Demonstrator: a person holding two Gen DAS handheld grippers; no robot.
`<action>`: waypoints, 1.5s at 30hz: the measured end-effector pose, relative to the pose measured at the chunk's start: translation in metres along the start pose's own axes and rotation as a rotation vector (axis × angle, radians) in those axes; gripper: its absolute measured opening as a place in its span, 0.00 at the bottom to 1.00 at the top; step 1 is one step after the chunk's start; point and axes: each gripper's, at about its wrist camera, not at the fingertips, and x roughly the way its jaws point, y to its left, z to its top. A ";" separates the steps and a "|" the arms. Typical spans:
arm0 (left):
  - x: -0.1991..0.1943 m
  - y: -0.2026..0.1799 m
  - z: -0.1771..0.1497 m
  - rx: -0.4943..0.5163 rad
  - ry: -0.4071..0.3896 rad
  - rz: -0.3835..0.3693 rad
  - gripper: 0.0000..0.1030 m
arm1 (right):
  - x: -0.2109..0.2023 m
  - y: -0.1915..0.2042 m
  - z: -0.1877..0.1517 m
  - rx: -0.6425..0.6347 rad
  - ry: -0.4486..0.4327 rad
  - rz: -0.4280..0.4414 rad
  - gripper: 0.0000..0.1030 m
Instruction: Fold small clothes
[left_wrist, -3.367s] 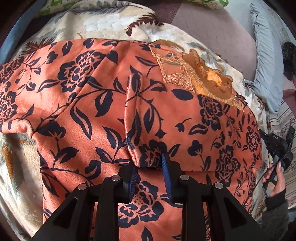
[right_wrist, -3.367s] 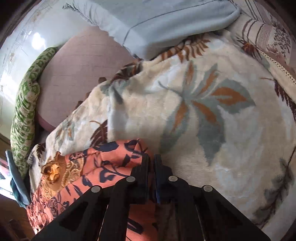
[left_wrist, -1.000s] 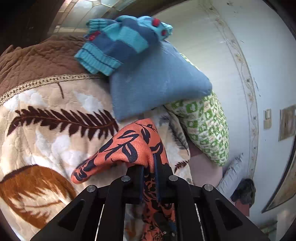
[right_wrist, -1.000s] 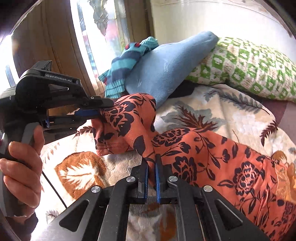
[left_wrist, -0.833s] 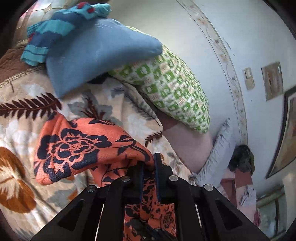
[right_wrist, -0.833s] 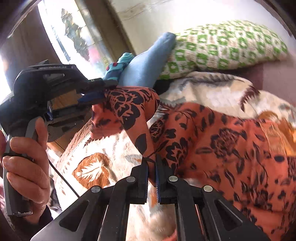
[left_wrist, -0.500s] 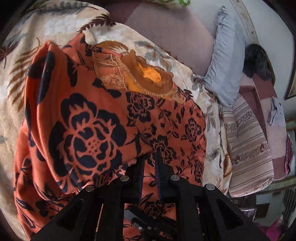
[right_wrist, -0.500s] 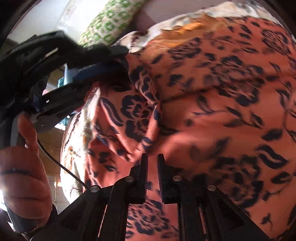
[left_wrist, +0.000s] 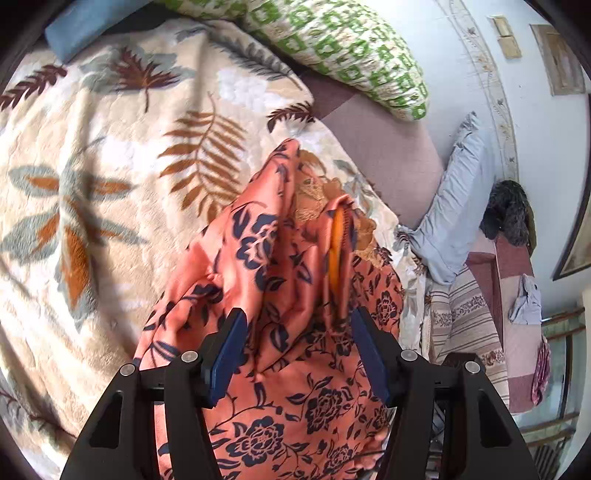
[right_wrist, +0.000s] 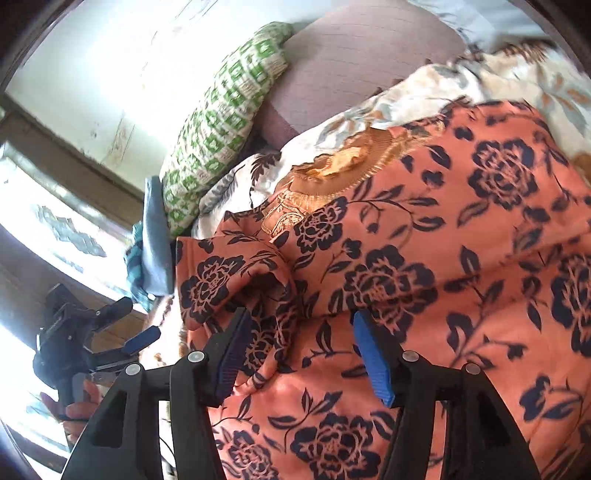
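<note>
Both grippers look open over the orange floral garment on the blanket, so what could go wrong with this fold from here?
1. The orange floral garment lies bunched in ridges, not flat, so the fold may slump or spring open.
2. The folded-over flap sits loose beside the right gripper, whose jaws stand wide apart; the next move could drag it askew.
3. The left gripper is open with a ridge of cloth between its jaws, so closing might pinch several layers together.

Orange floral garment (right_wrist: 424, 288) lies rumpled, partly folded, on blanket.
</note>
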 end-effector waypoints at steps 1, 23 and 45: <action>-0.002 0.005 -0.004 -0.009 0.009 0.001 0.57 | 0.014 0.013 0.003 -0.085 0.032 -0.034 0.58; 0.072 -0.005 -0.014 -0.084 0.068 0.009 0.57 | -0.059 -0.169 0.011 0.497 -0.158 -0.106 0.22; 0.109 -0.002 0.003 -0.168 0.049 0.017 0.36 | -0.081 -0.182 0.059 0.464 -0.249 -0.111 0.06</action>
